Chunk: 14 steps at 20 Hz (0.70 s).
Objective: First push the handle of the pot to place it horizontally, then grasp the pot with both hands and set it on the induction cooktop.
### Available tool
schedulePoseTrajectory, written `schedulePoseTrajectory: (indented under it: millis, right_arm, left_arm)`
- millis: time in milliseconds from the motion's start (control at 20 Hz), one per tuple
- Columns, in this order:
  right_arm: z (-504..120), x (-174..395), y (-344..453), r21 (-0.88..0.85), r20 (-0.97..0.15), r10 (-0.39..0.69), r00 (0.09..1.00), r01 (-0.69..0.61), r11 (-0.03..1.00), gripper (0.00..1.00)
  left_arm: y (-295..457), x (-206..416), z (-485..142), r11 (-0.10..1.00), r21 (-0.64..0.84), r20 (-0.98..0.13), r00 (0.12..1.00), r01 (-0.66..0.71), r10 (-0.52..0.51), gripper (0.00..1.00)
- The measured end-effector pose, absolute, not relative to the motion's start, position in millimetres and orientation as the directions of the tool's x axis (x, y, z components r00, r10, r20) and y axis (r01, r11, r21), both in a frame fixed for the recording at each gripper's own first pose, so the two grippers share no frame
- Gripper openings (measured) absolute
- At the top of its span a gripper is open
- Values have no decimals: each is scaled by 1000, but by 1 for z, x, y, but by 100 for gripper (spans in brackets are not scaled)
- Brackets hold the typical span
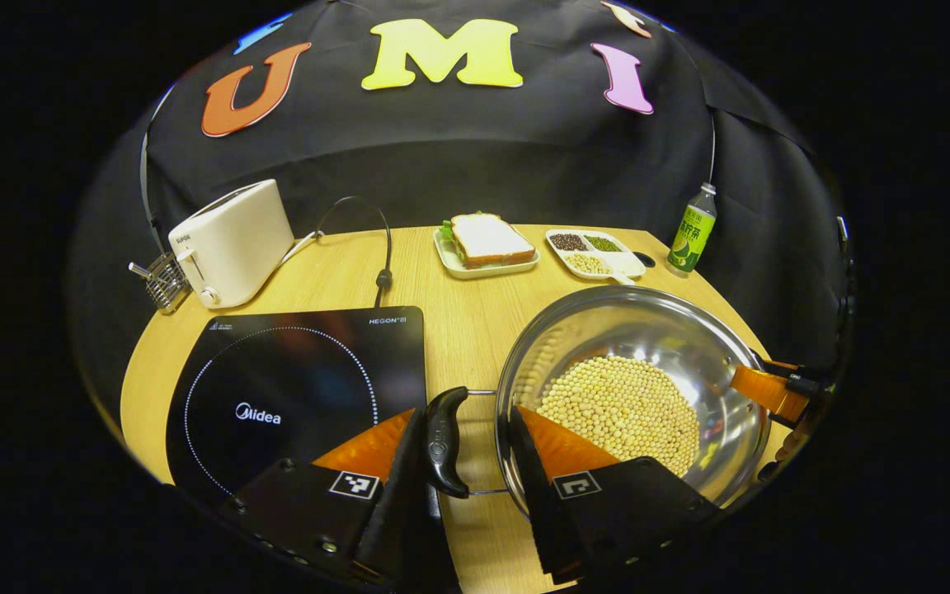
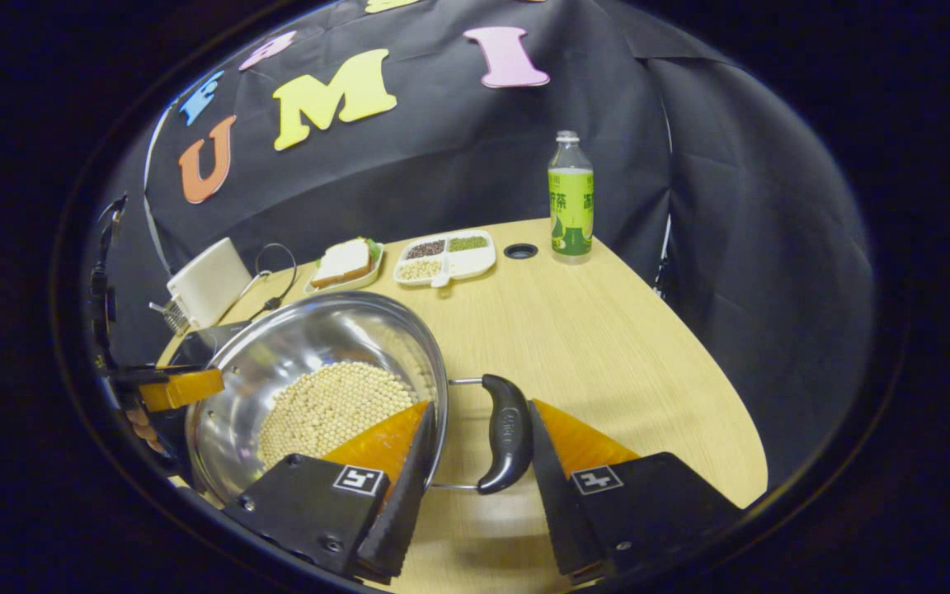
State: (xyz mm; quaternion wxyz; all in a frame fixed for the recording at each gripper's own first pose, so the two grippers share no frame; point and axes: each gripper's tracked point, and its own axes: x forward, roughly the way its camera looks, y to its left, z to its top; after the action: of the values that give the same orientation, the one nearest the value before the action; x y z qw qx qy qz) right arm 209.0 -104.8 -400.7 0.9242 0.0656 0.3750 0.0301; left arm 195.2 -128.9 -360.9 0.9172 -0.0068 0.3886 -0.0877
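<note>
two tongs (image 1: 471,445) (image 2: 479,445), each spread apart astride a curved handle of the round steel pot (image 1: 673,330).

— What can you read from where you hold them?

— On the induction cooktop (image 1: 293,388), "Midea" in white inside the dotted ring, and in its far corner a small word that looks like "HEGON".

— And the toaster (image 1: 232,239)?

— A tiny brand near its top edge, "SUPOR" as far as I can tell.

— The bottle (image 2: 571,198)?

— Its print is too small for me.

— Anything on your own tools?

— 2 square black-and-white markers (image 1: 355,484) on my left gripper (image 1: 468,412), 2 more on my right gripper (image 2: 482,404). No numbers.
</note>
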Motion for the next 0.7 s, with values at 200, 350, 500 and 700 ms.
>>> schedulePoseTrajectory:
  millis: [200,350,500,700]
  right_arm:
    - [-408,210,-103,161,-734,104,671,24,987,69]
    - [-406,211,-102,178,-718,112,687,26,984,65]
    - [-405,206,-104,168,-717,96,691,37,985,62]
    - [-393,190,-109,169,-717,82,692,58,984,61]
  left_arm:
    - [-128,198,-361,986,-53,-708,691,155,-147,62]
    - [-128,197,-361,986,-54,-708,690,158,-150,53]
    - [-130,197,-361,983,-57,-703,692,176,-165,57]
    - [-135,182,-353,979,-74,-700,689,189,-186,57]
